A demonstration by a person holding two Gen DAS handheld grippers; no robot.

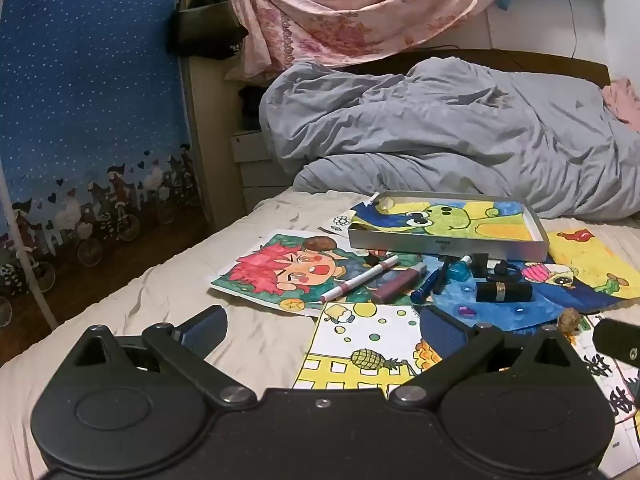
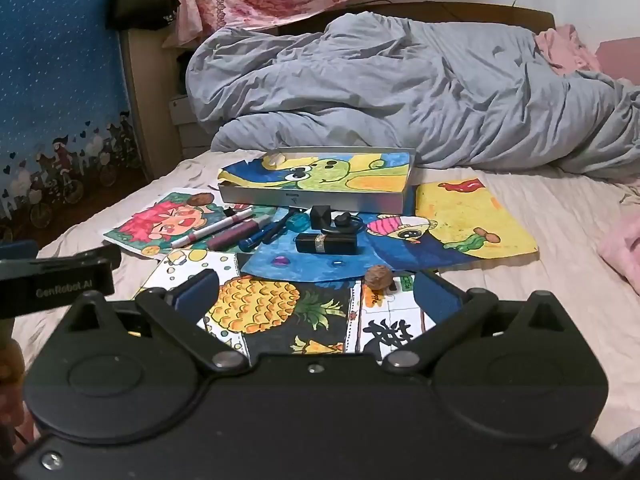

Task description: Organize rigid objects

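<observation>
Left wrist view: left gripper [image 1: 322, 328] w/ jaws gaping wide, holding nothing; right gripper [image 2: 318, 292] likewise. Pens, lipstick [image 2: 326, 243] lying on drawings just before silver tray [image 2: 320, 199] on bed.

Left gripper [image 1: 322, 332], right gripper [image 2: 316, 292]: jaws spread wide, empty.

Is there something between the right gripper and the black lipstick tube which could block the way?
Partly. A walnut lies on the drawings just ahead of the open right gripper, slightly right of the line to the black lipstick tube. Otherwise only flat paper lies between.
</observation>
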